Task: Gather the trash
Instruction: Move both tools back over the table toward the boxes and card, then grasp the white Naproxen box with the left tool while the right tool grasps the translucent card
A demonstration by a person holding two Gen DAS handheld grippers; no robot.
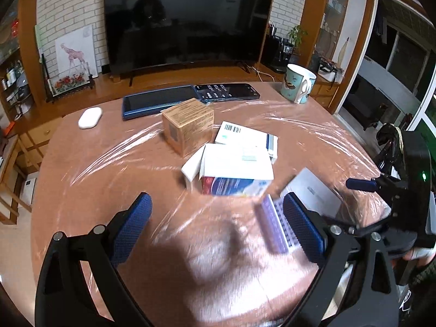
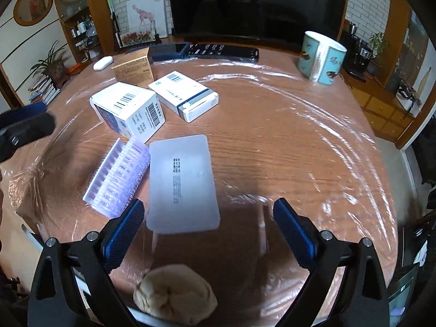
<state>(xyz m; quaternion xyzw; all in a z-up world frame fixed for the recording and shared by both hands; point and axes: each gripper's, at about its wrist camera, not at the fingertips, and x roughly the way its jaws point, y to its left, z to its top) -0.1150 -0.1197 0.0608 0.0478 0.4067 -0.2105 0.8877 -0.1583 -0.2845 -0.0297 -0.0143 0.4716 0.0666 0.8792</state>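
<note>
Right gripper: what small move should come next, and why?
Probably lower the right gripper onto the flat white packet and close. Its jaws stand open and empty, and the packet lies just ahead between the fingers, nearer than the boxes.

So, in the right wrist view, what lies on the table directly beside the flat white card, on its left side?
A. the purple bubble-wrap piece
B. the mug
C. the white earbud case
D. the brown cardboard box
A: the purple bubble-wrap piece lies right beside the flat white card; the mug, earbud case and brown box stand at the table's far side.
</note>
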